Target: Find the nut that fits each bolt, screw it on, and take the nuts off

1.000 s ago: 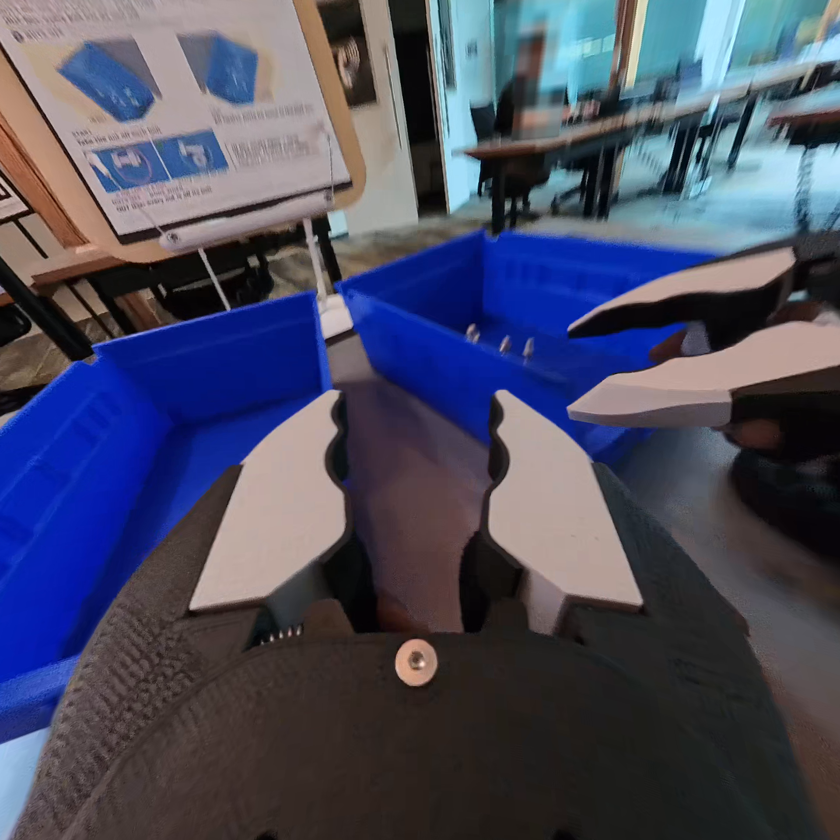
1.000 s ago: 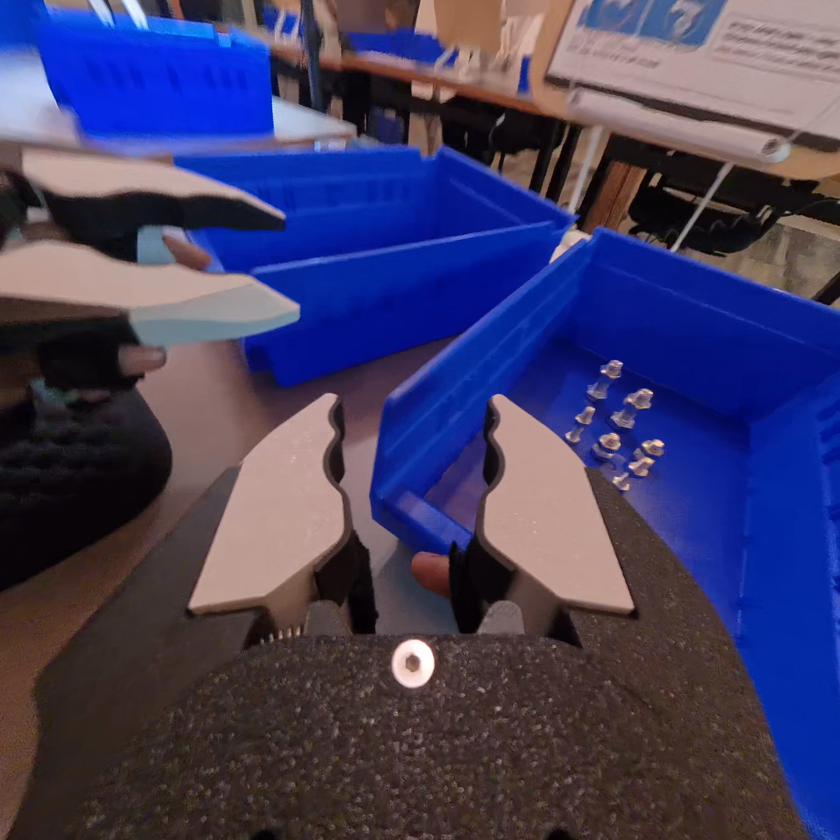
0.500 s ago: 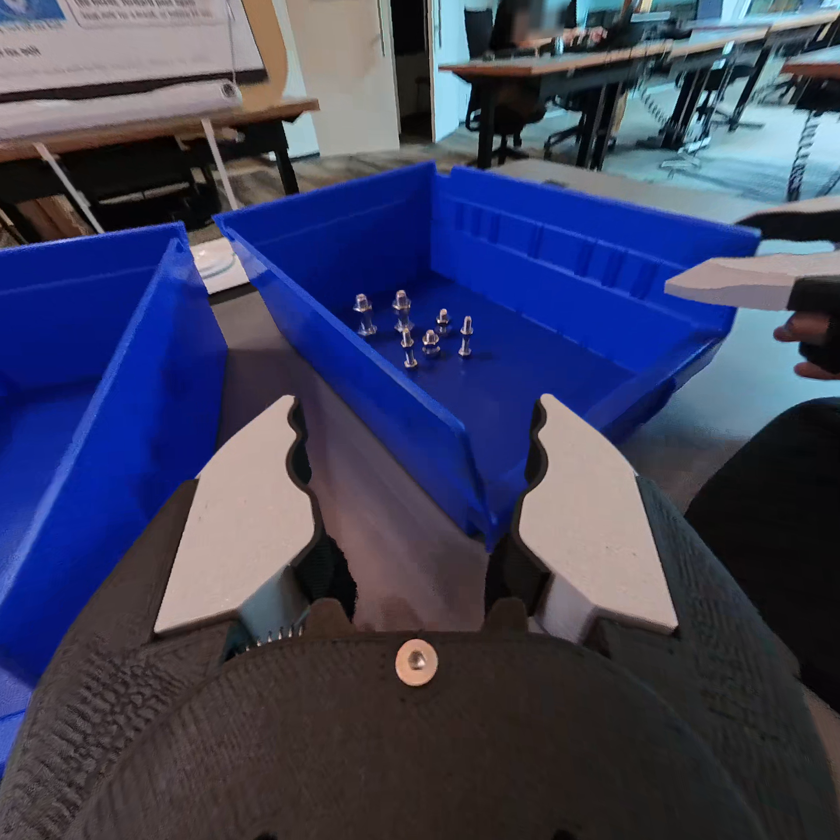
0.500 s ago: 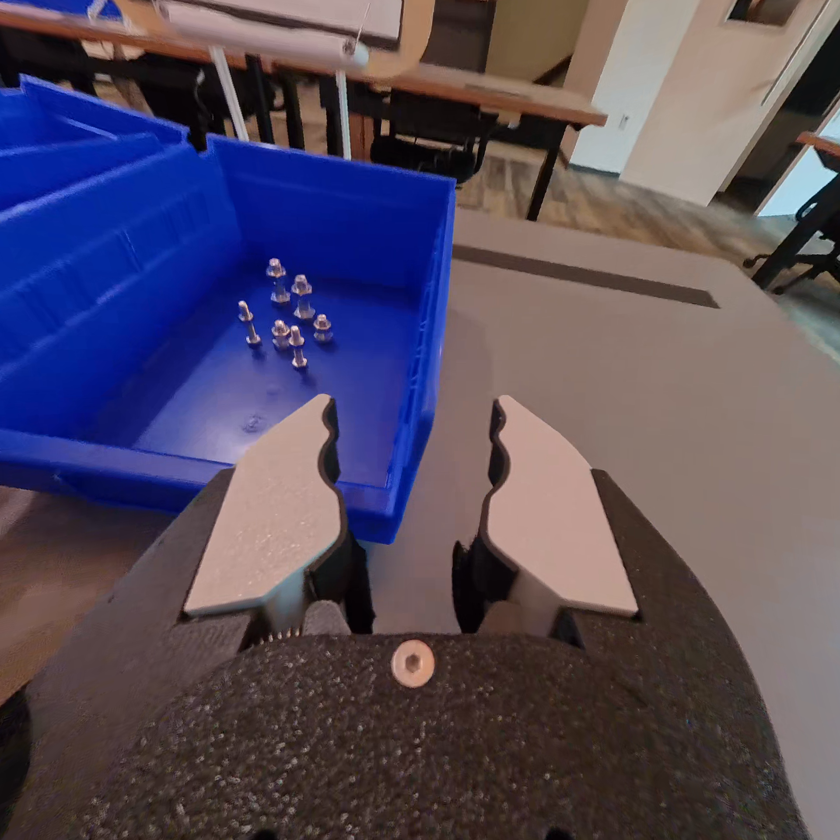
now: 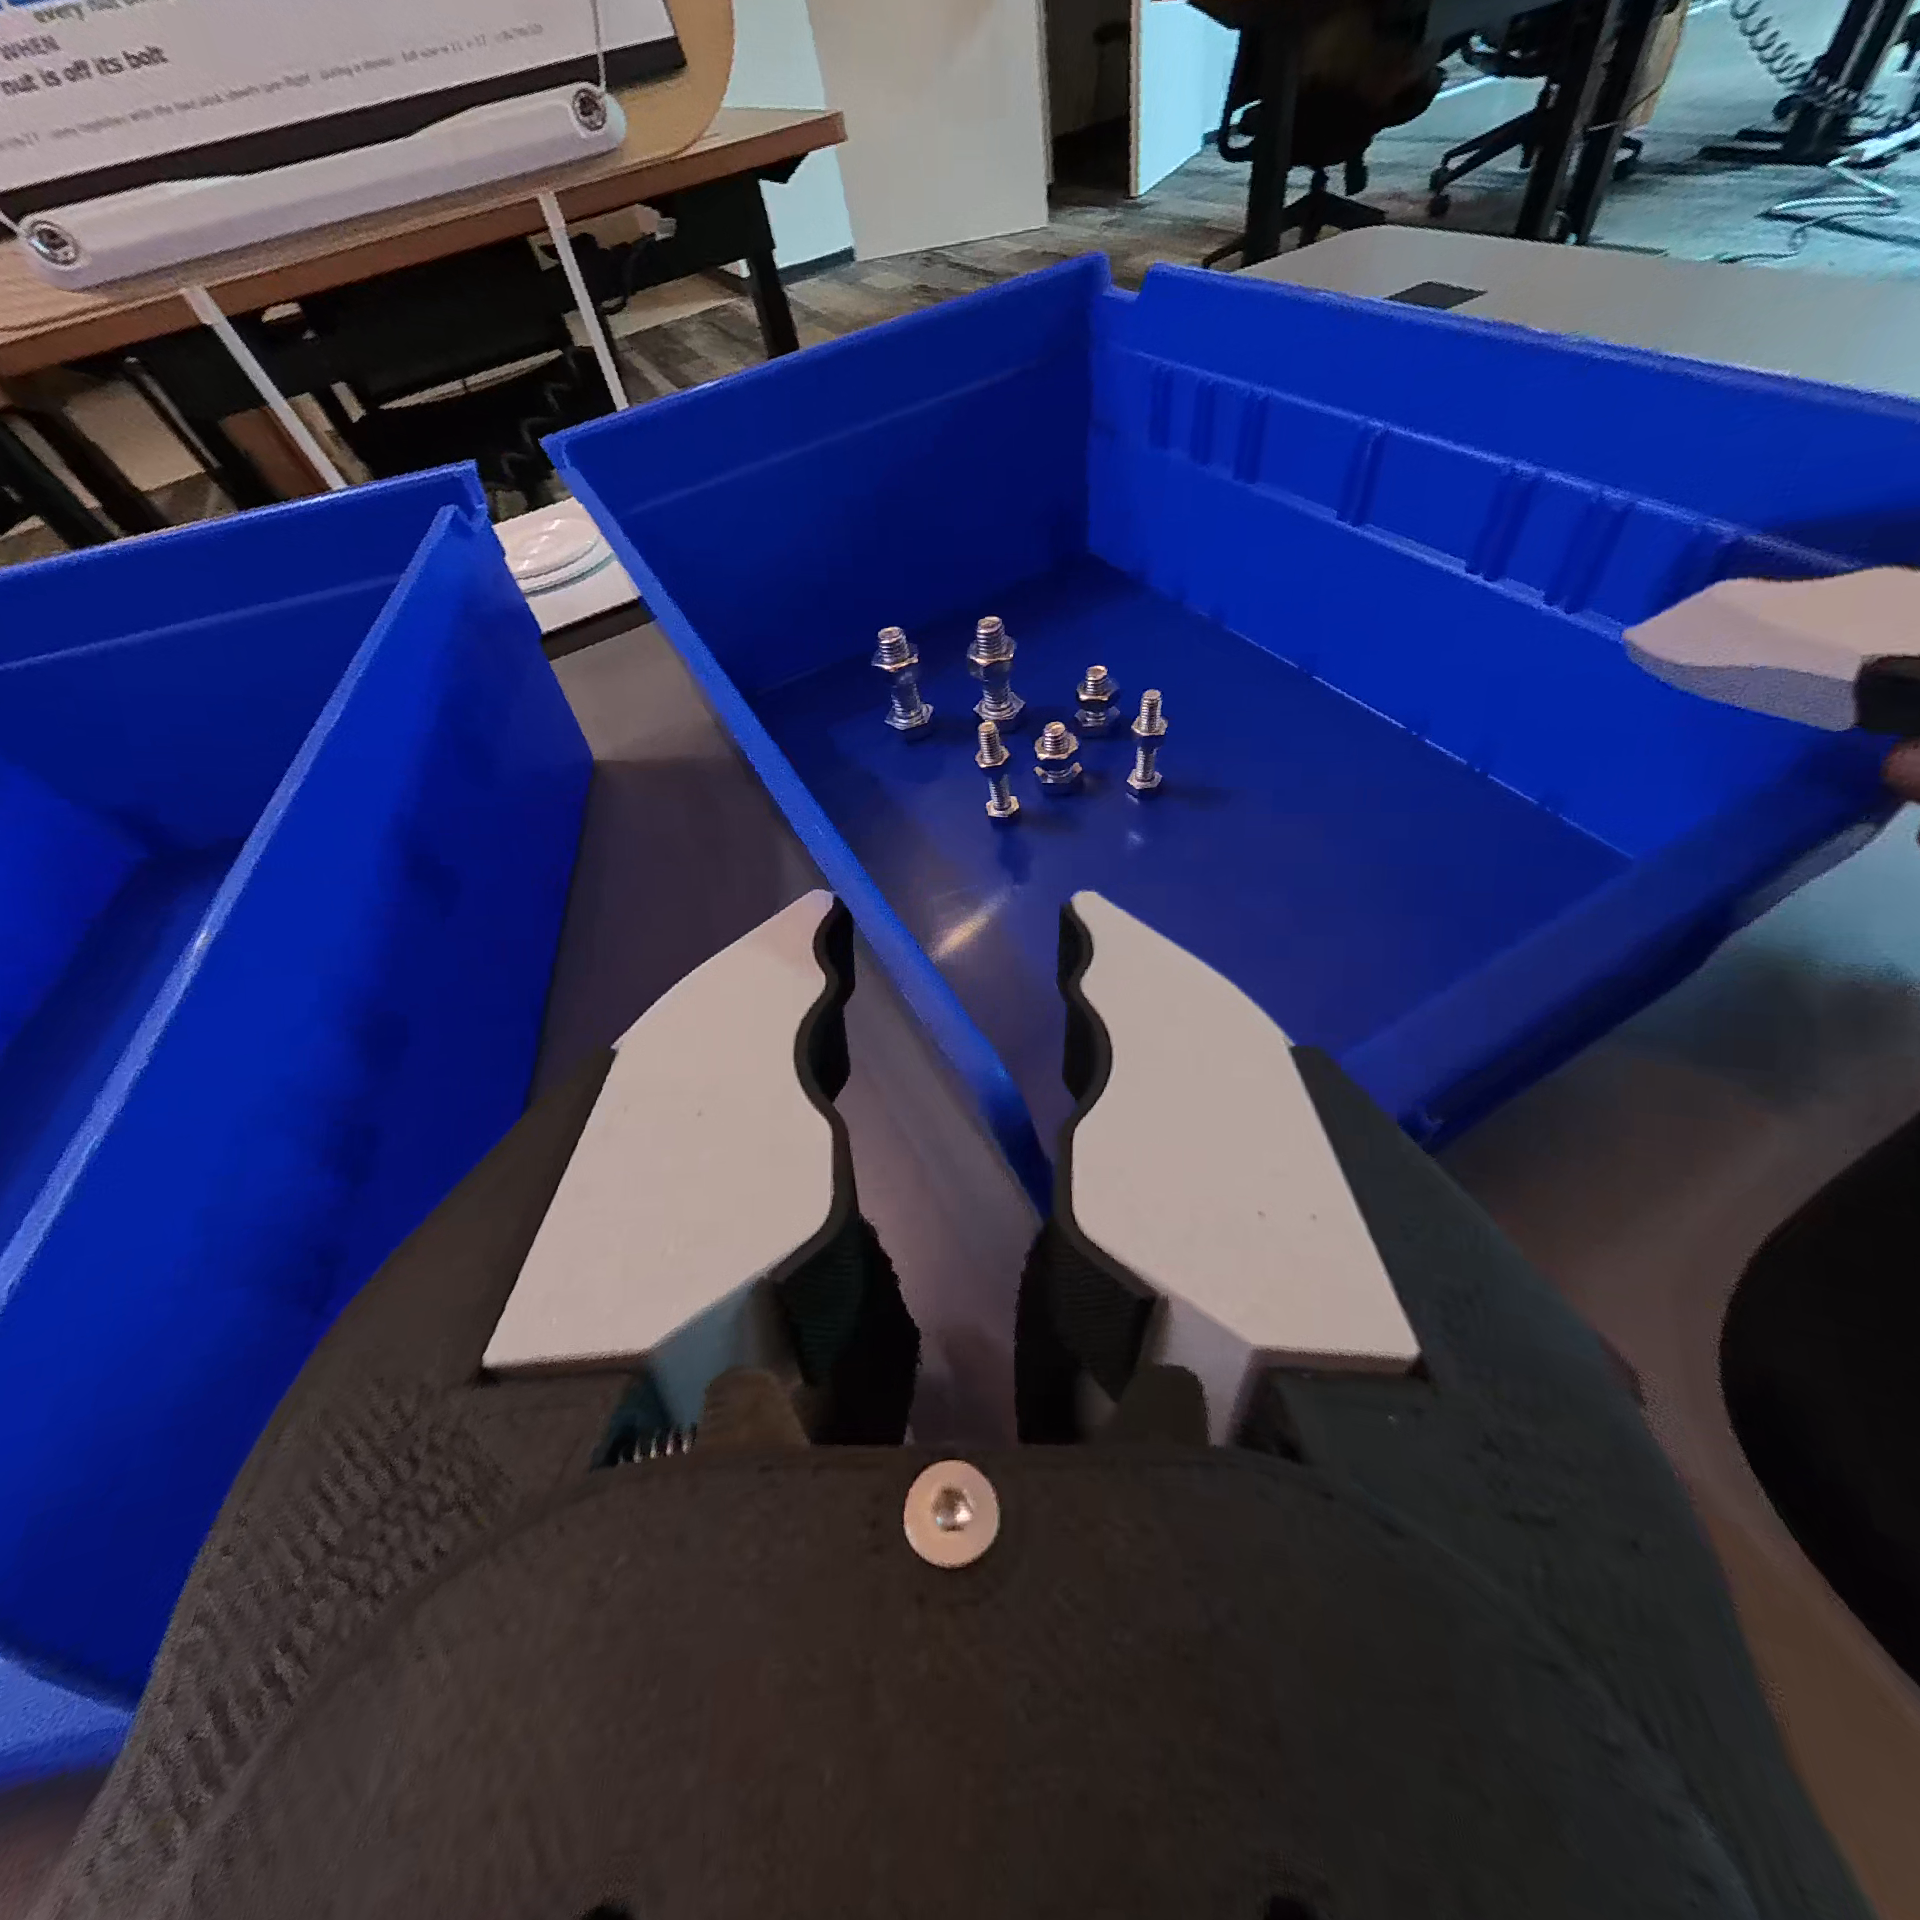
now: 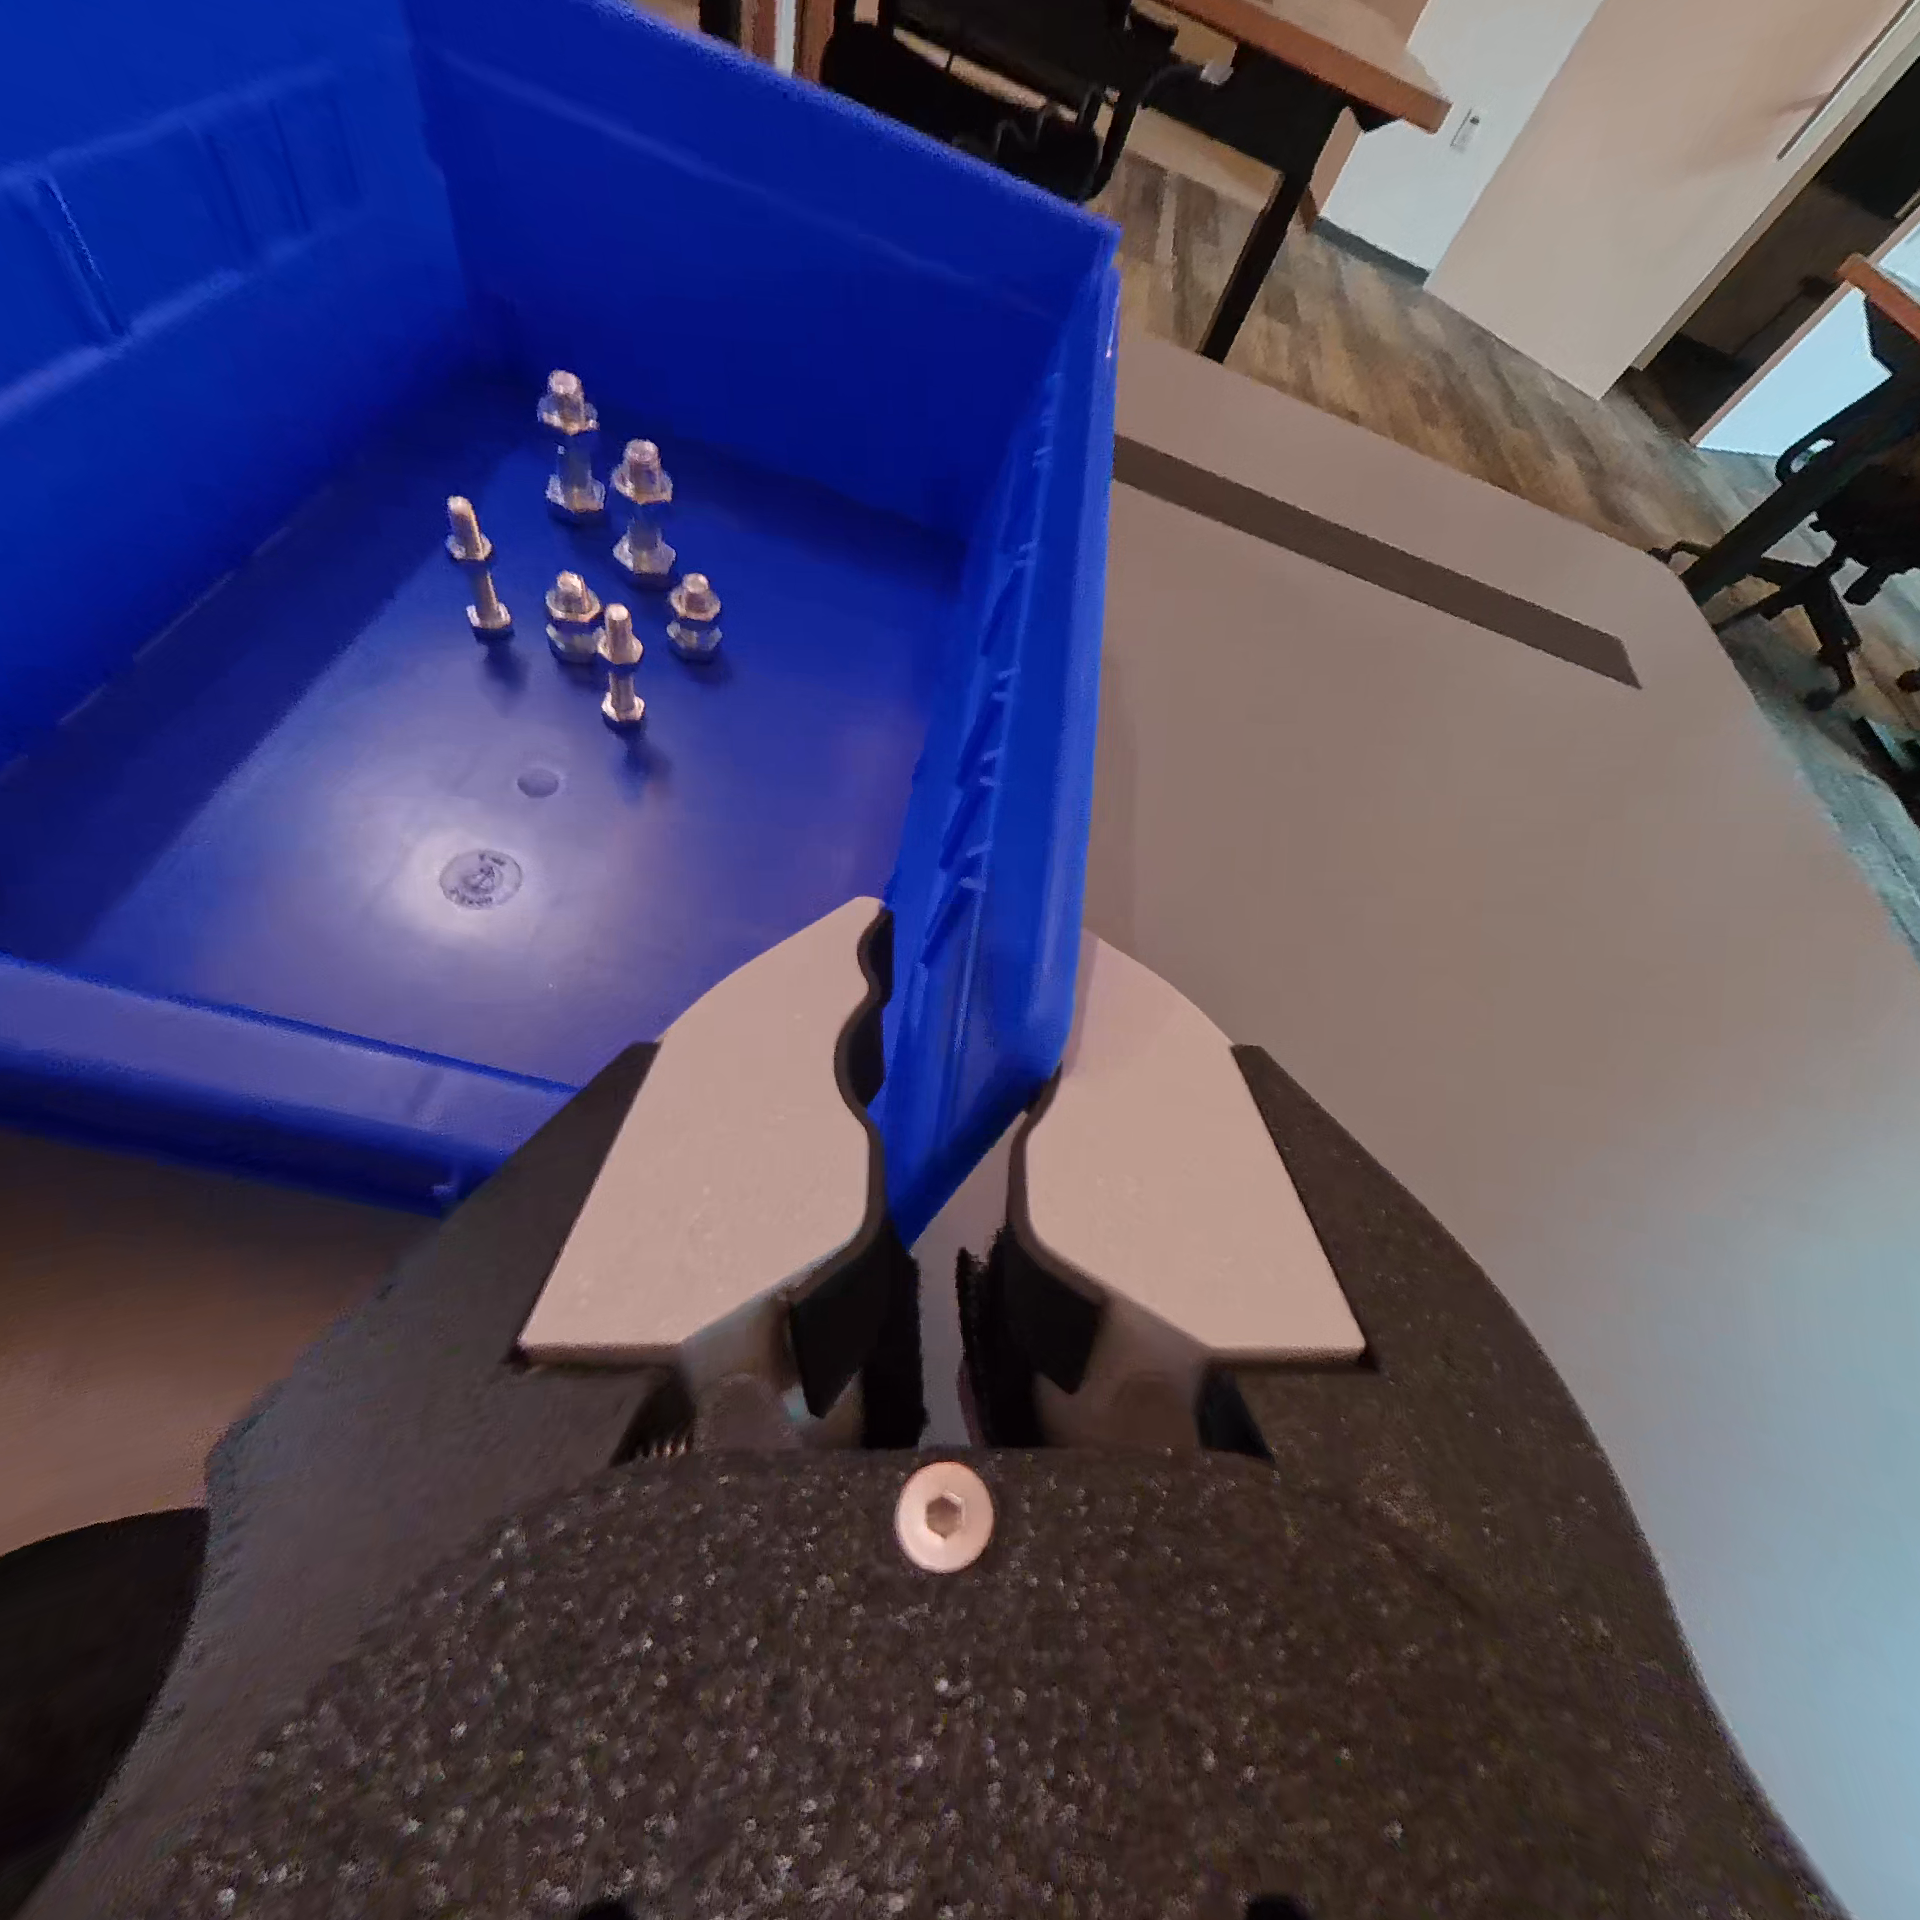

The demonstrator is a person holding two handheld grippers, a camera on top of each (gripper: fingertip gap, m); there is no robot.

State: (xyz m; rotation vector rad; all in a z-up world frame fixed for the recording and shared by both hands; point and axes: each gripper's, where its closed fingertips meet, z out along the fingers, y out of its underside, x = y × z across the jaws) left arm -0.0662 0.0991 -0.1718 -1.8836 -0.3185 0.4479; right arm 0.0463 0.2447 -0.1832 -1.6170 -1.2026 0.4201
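Only leftward: second bin (image 5: 260,831) (blue).

The left wrist view looks forward and down from close over the blue bin's (image 5: 935,1039) left wall; the right wrist view looks from close at its right wall (image 6: 997,831); both share the bolts (image 5: 1023,717) on its floor.

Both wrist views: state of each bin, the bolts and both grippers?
Right blue bin: upright on the table, side walls between both grippers' fingers.
Left blue bin: upright, nothing visible inside.
Bolts: six, standing on their heads, nuts on.
Left gripper: straddles the bin wall, gap visible.
Right gripper: closed on the bin wall.
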